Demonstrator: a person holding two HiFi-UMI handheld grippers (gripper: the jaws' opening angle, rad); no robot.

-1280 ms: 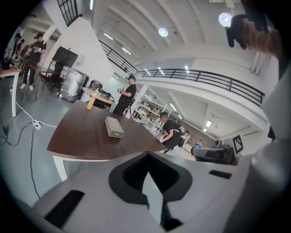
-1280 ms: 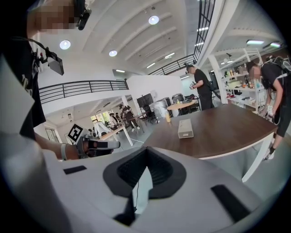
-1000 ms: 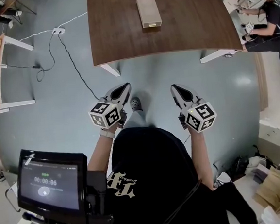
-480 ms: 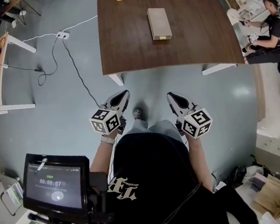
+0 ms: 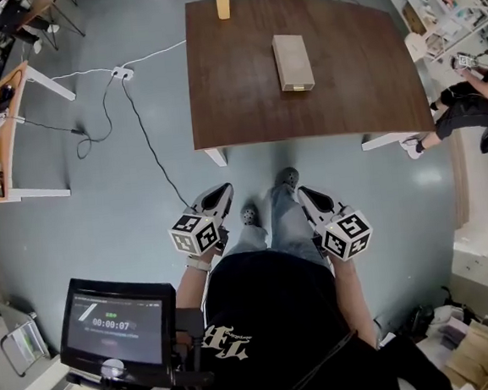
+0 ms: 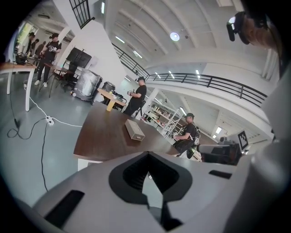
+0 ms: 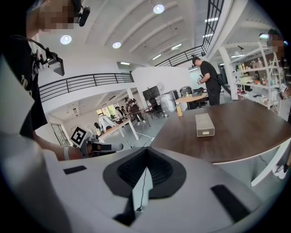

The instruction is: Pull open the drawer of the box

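Note:
The beige box [image 5: 293,62] lies flat on the brown table [image 5: 245,105], its drawer end facing the near edge. It also shows in the left gripper view as the box [image 6: 134,130] and in the right gripper view as the box [image 7: 204,124]. My left gripper [image 5: 223,189] and right gripper [image 5: 303,191] hang over the grey floor, well short of the table and far from the box. The jaws of both meet at their tips, with nothing between them: left gripper [image 6: 148,154], right gripper [image 7: 146,150].
An orange bottle [image 5: 223,1] stands at the table's far edge. A cable and power strip [image 5: 119,72] lie on the floor to the left, beside a desk [image 5: 0,126]. A person [image 5: 465,98] sits at the right. A screen [image 5: 115,324] is at lower left.
The table and box have drawn nearer and lower in the head view as the person stepped forward. Both grippers came along, still shut.

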